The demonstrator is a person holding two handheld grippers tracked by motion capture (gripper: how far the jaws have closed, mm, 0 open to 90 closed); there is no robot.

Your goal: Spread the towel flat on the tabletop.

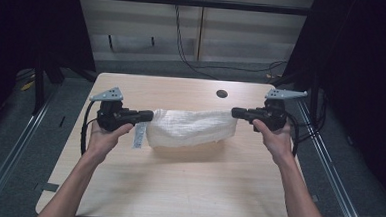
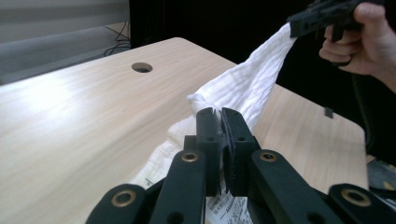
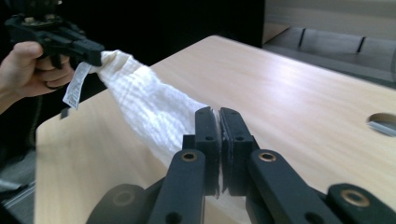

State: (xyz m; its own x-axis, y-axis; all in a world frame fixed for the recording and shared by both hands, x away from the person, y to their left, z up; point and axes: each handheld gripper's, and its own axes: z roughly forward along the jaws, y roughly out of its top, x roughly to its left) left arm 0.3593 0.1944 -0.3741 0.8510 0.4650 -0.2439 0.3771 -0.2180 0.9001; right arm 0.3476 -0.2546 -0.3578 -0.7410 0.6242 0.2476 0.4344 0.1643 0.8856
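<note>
the left gripper (image 1: pixel 148 116) sits near the table's (image 1: pixel 177 188) left edge, about halfway between the near and far edges, held in the person's left hand (image 1: pixel 104 136). its jaws point toward the right edge and are pinched tight on one end of a white cloth (image 1: pixel 190 129); in the left gripper view the two black jaws of the left gripper (image 2: pixel 220 116) stand almost together with a thin fold of the cloth (image 2: pixel 247 91) caught between them. a small white label (image 1: pixel 139 135) hangs from the cloth just beside those jaws, over the tabletop.

the cloth stretches across the middle of the table between the two grippers, its upper edge drawn fairly taut and its lower part sagging down; whether the sag touches the wood i cannot tell. beyond it, near the far edge, there is a round dark hole (image 1: pixel 222 94) in the table.

the right gripper (image 1: pixel 236 113) is near the table's right edge, held in the right hand (image 1: pixel 274 135), jaws pointing toward the left edge and clamped on the cloth's other end. in the right gripper view its jaws are likewise nearly closed on the cloth (image 3: pixel 149 112), and the label (image 3: pixel 74 91) dangles by the far gripper.
</note>
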